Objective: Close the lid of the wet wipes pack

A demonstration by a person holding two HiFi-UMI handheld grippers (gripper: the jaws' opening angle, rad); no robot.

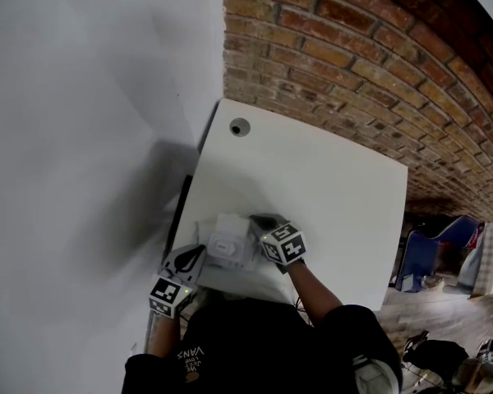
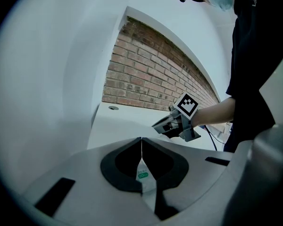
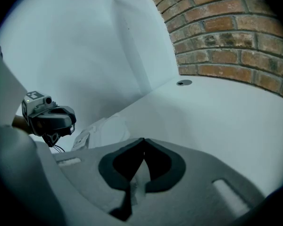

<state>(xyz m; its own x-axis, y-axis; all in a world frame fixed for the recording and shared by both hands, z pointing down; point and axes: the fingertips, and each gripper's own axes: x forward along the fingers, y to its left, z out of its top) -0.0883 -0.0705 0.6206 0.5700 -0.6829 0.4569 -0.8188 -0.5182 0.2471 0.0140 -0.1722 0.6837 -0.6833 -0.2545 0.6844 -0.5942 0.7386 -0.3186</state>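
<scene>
The white wet wipes pack [image 1: 228, 249] lies at the near edge of the white table [image 1: 329, 195], just in front of me. My left gripper [image 1: 195, 257] is at the pack's left end. In the left gripper view, its jaws [image 2: 141, 140] are shut on a white flap of the pack with a green label [image 2: 142, 175]. My right gripper [image 1: 259, 220] is at the pack's far right corner. Its jaws [image 3: 144, 140] are closed at the tips, with a pale strip of the pack between them. The rest of the pack [image 3: 104, 128] shows to their left.
A round cable hole [image 1: 240, 126] sits at the table's far left corner. A white wall [image 1: 82, 138] runs along the left side and a brick wall [image 1: 353, 72] stands behind. A blue chair [image 1: 444, 245] is on the floor to the right.
</scene>
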